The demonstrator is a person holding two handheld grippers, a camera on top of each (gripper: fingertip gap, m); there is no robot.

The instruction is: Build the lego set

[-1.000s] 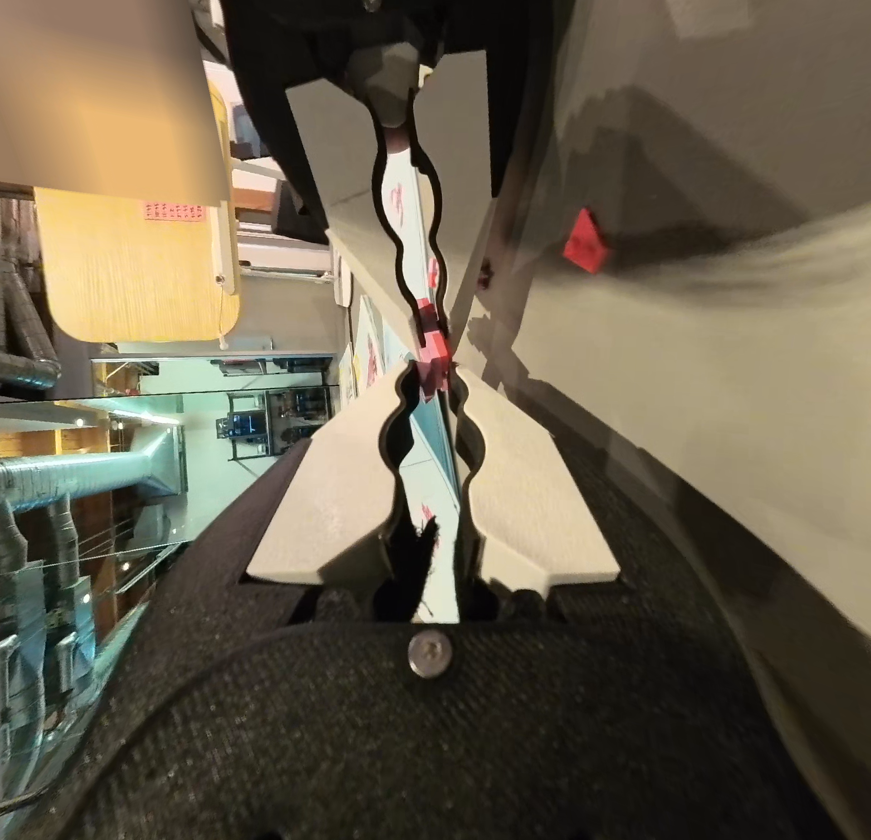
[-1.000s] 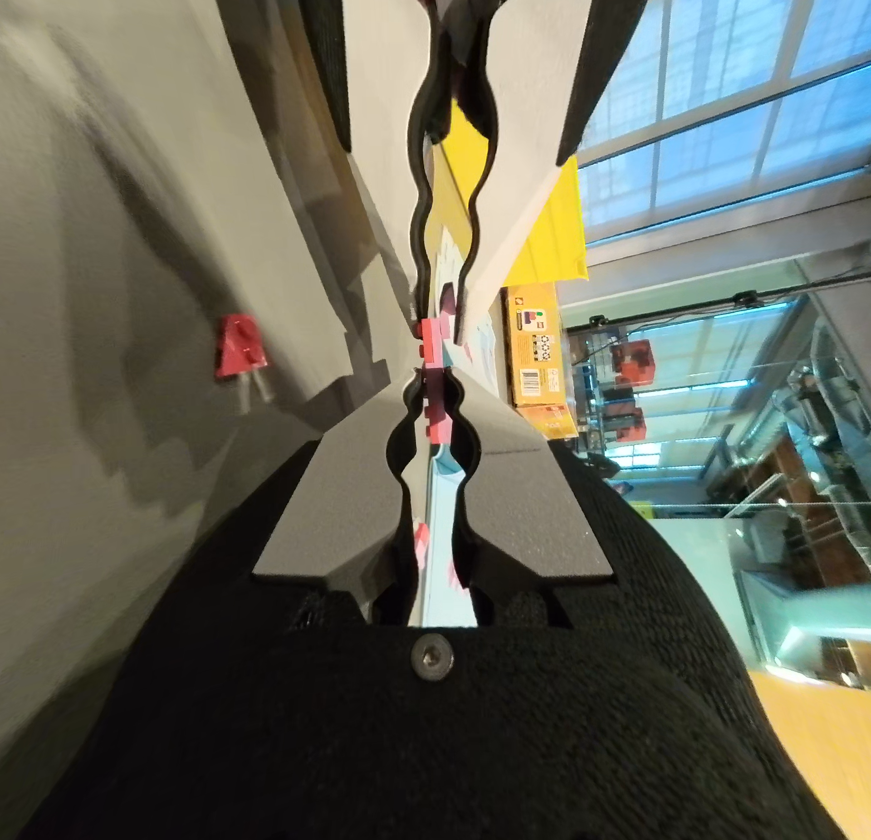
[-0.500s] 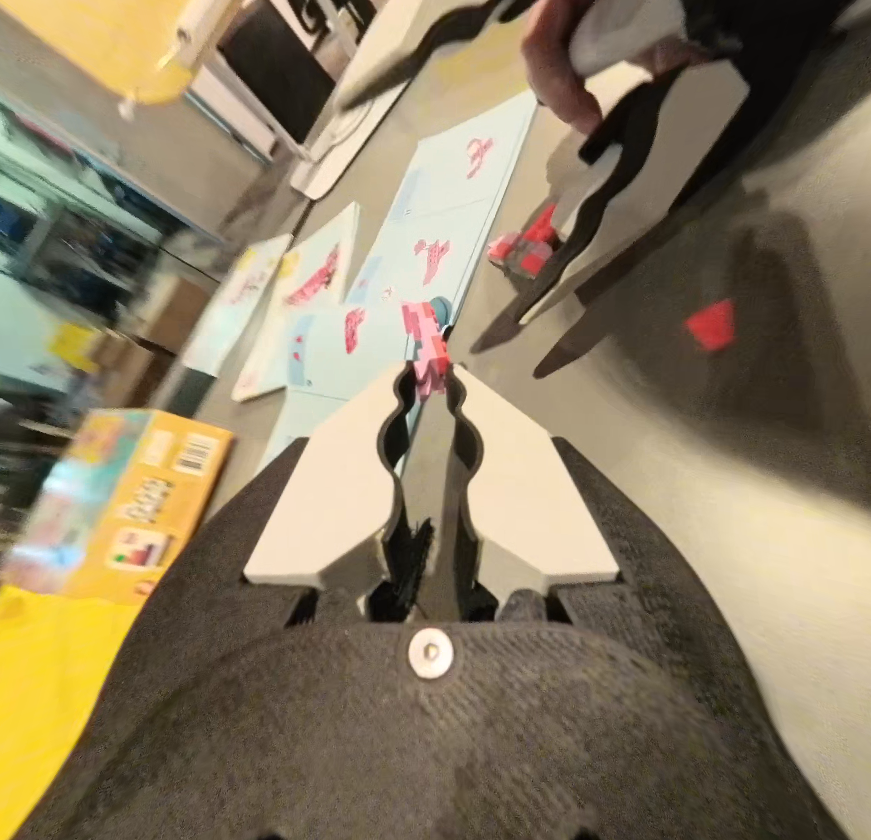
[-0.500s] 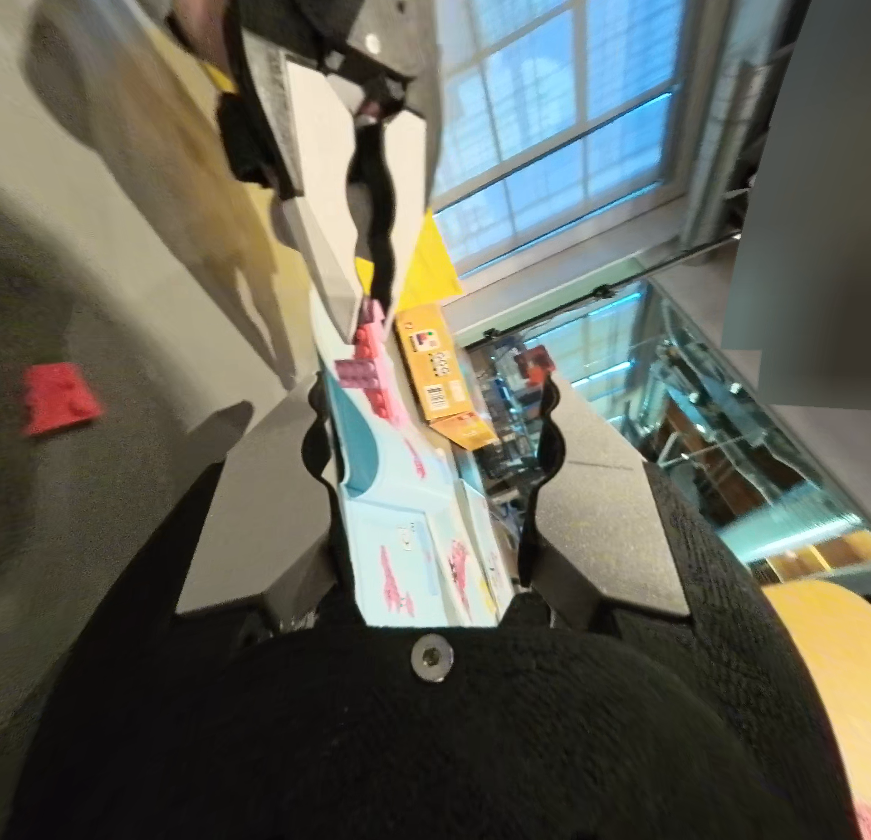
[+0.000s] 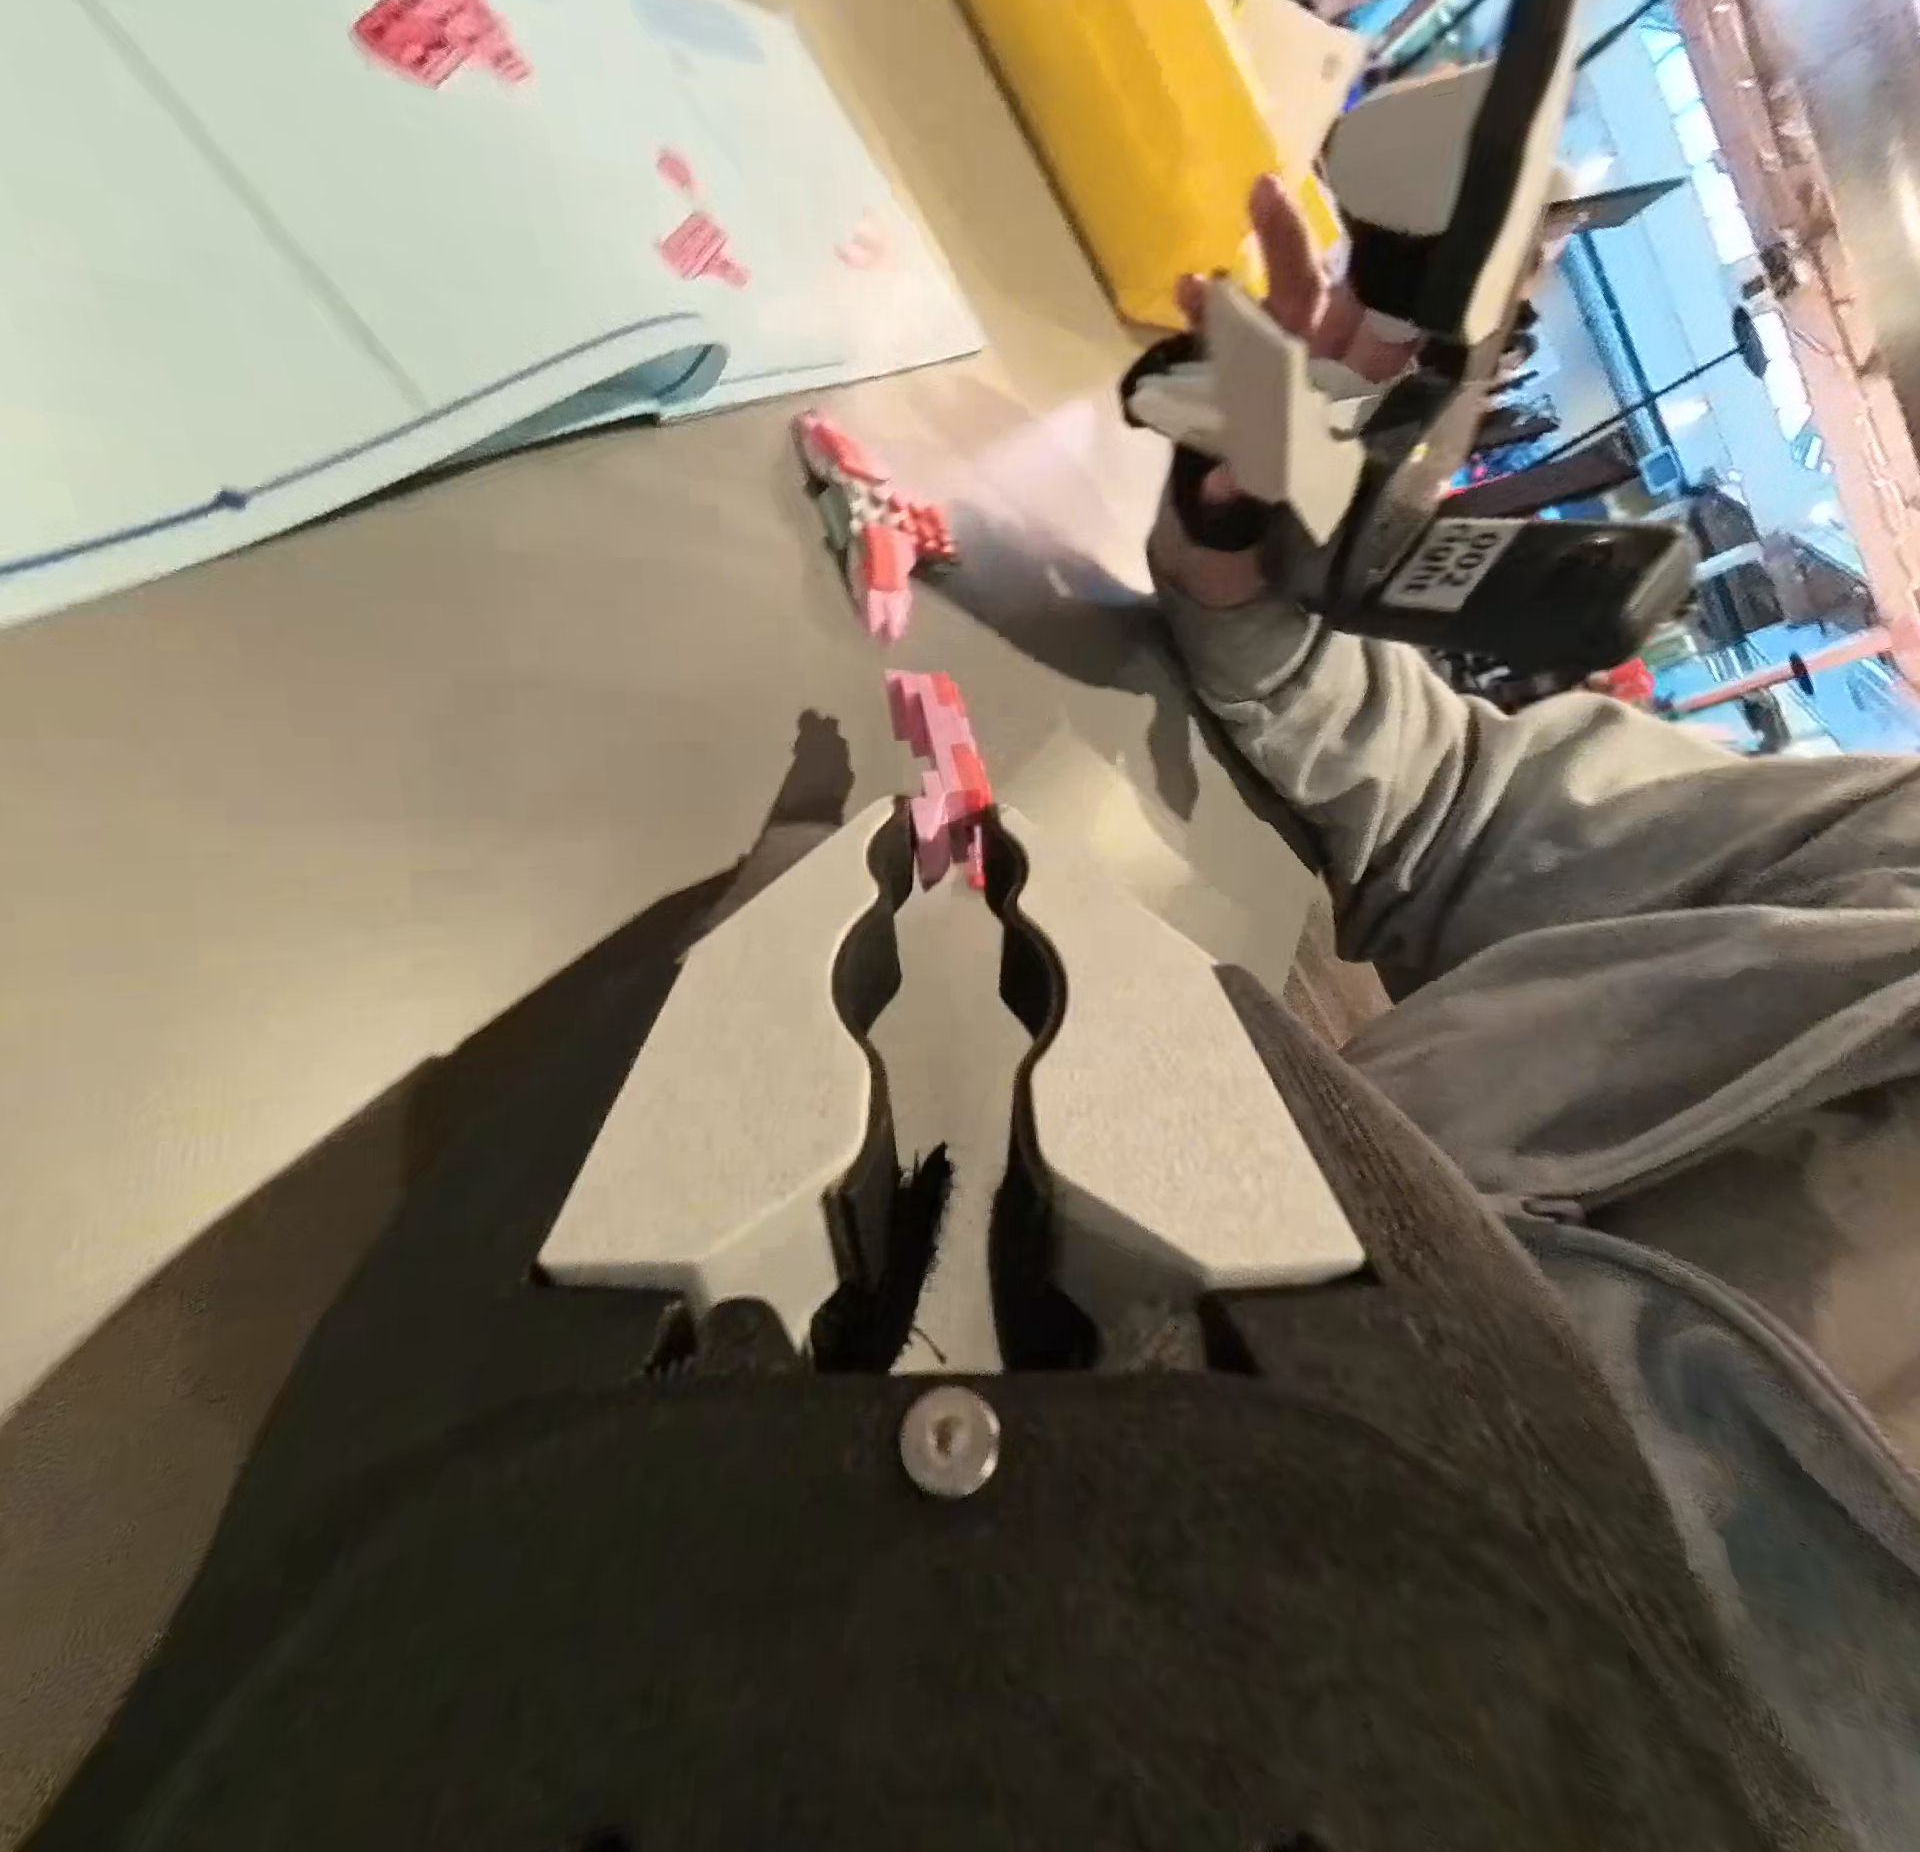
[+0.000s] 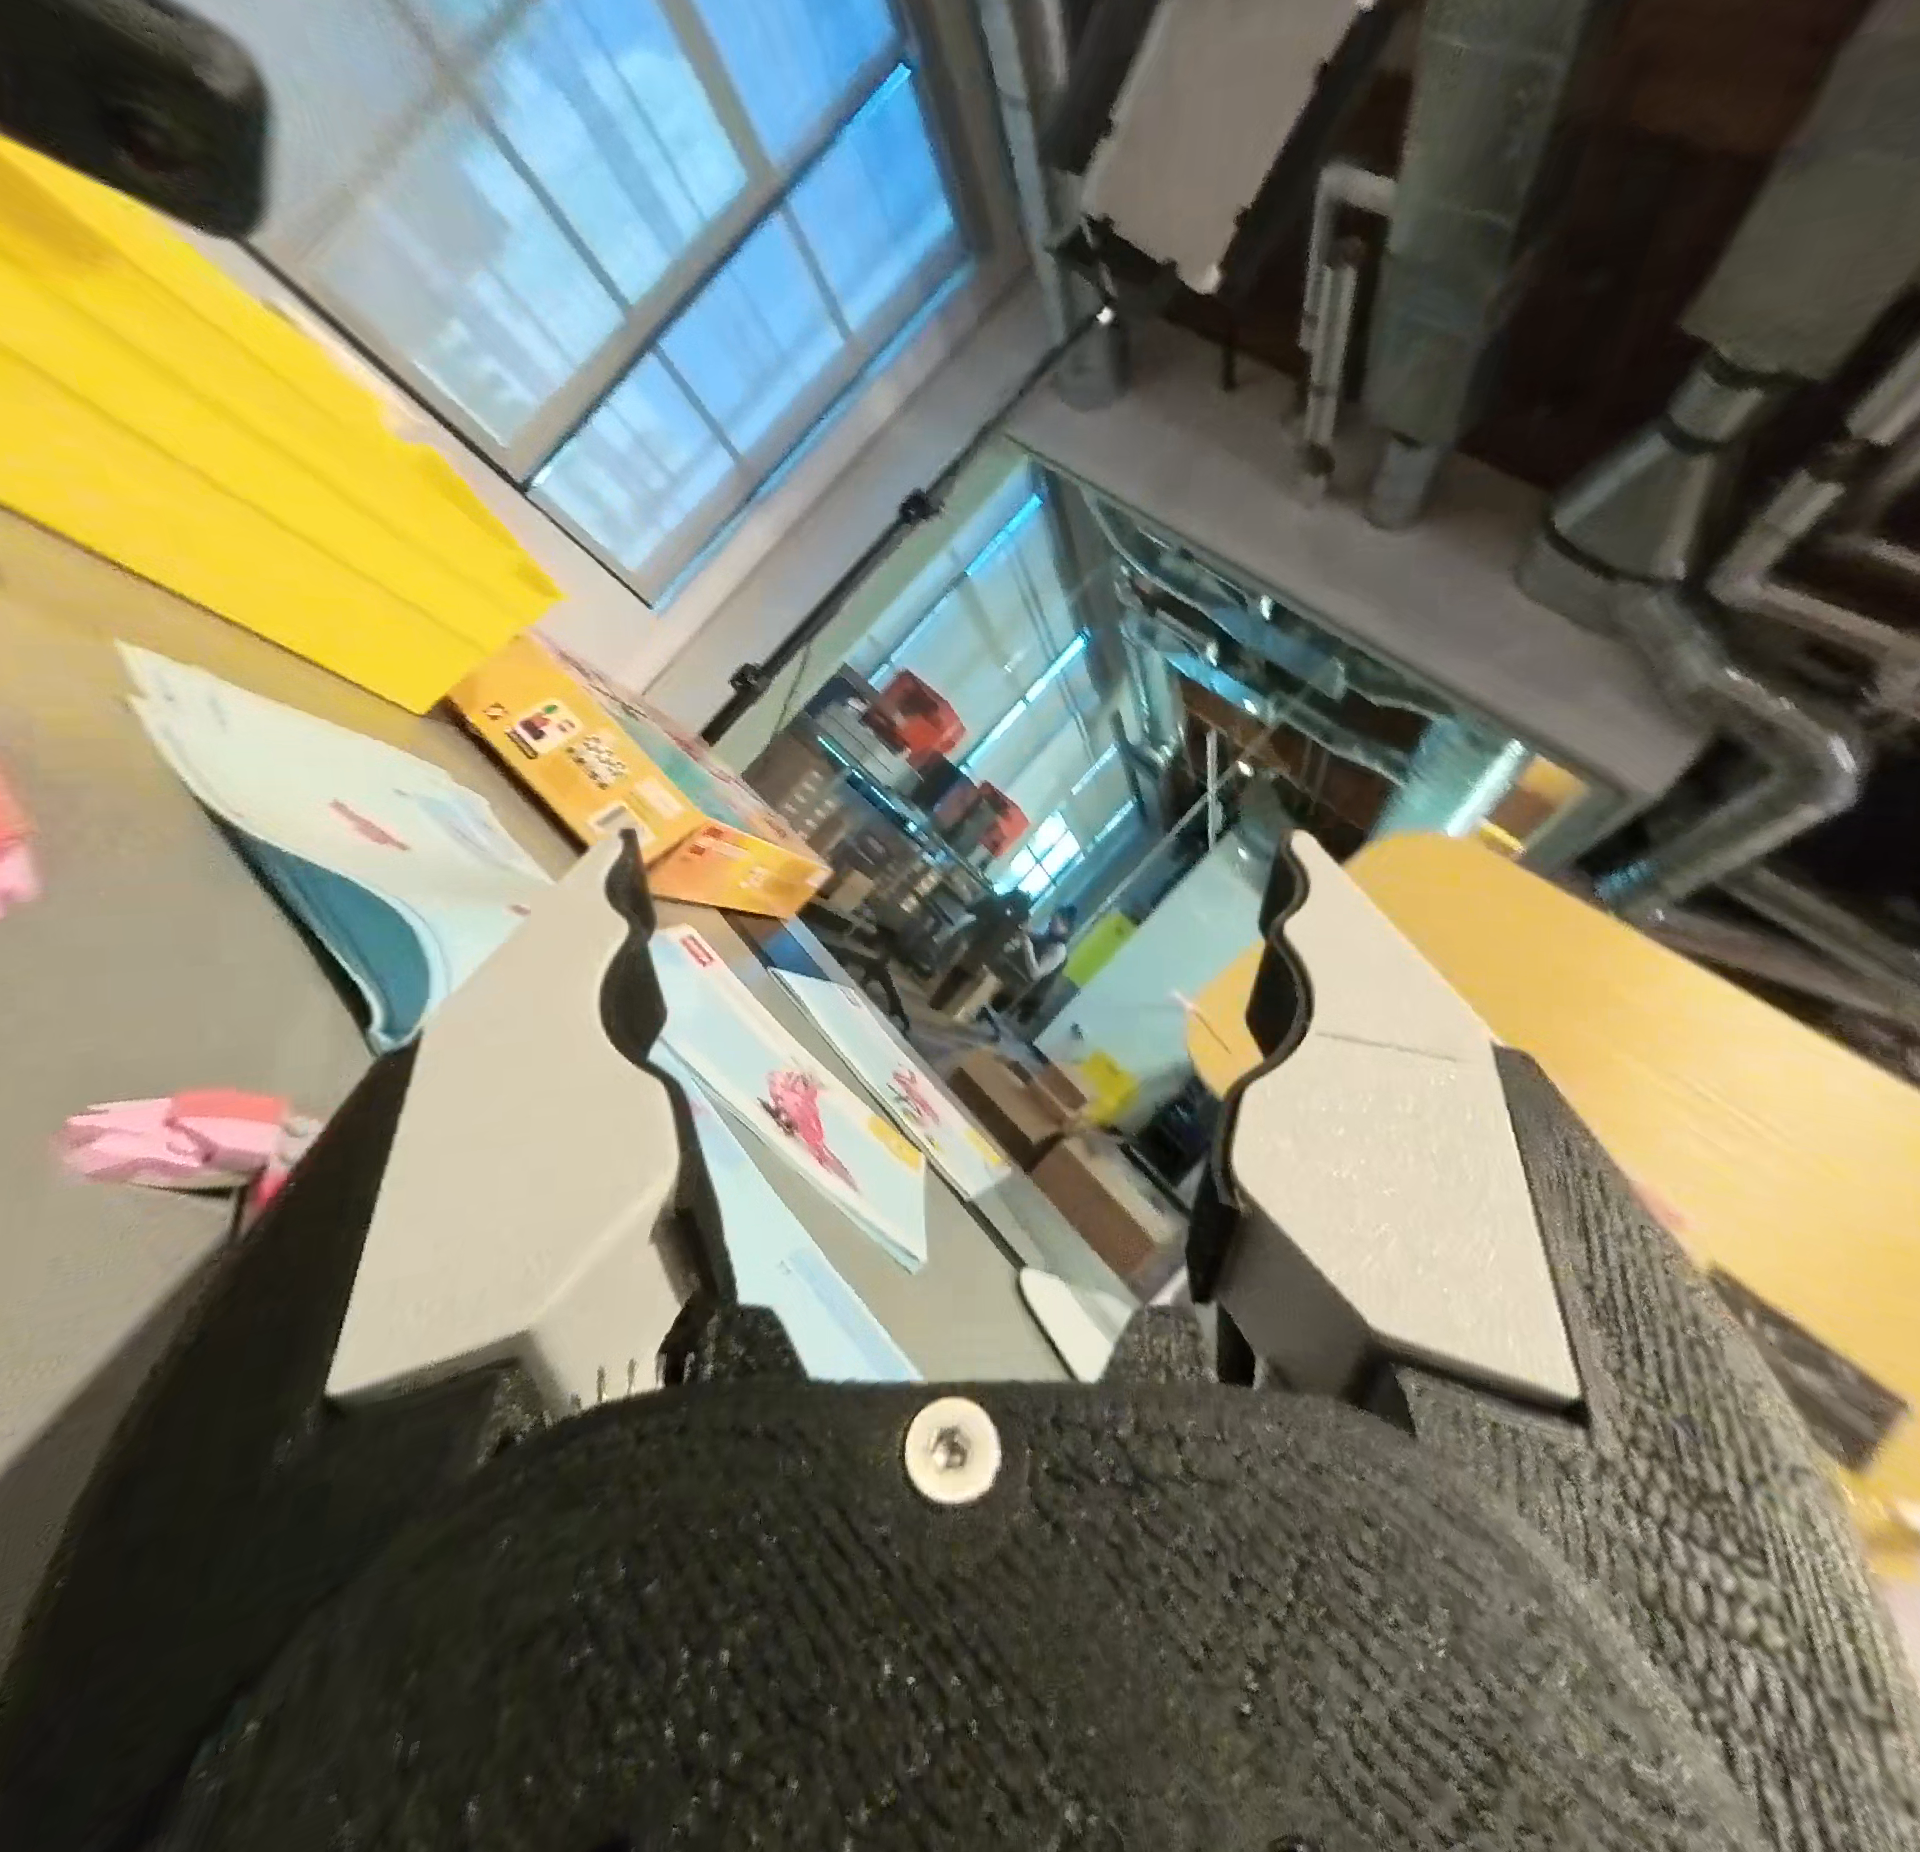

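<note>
Two left gripper (image 5: 948, 823) fingers clenched on pink lego piece (image 5: 938, 753) at tips, right gripper (image 6: 951, 888) fingers released, empty

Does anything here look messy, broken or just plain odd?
Nothing looks broken. The left gripper pinches a pink lego assembly only by its end, so most juts out. Another brick cluster lies loose on the table.

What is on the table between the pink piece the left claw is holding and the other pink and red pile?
Nothing: the left wrist view shows bare table between held piece and pile.
</note>
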